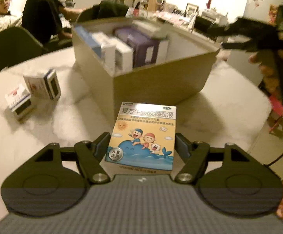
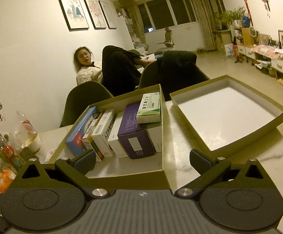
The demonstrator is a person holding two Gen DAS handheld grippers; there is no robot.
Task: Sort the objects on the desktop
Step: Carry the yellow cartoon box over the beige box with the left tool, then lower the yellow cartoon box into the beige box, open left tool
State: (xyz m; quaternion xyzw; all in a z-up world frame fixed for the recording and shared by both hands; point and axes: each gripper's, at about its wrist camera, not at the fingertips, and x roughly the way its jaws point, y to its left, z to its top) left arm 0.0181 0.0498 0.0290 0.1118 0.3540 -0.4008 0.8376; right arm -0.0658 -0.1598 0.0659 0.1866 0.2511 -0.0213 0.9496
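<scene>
My left gripper (image 1: 142,144) is shut on a yellow eye-drop box (image 1: 142,134) with a cartoon whale, held above the marble table (image 1: 44,128) in front of the cardboard box (image 1: 157,83). That cardboard box (image 2: 165,148) holds several medicine packs standing in a row, among them a purple pack (image 2: 135,134) and a blue pack (image 2: 79,134). In the left wrist view my right gripper (image 1: 222,39) hovers over the box's right corner. In its own view the right gripper (image 2: 142,159) stands open with nothing between its fingers, over the box's near wall.
Two small white medicine boxes (image 1: 42,83) (image 1: 19,102) lie on the table at the left. An empty box lid (image 2: 227,117) lies right of the cardboard box. Bottles (image 2: 26,134) and clutter crowd the far left. Dark chairs (image 2: 85,99) and a seated person (image 2: 87,66) are behind the table.
</scene>
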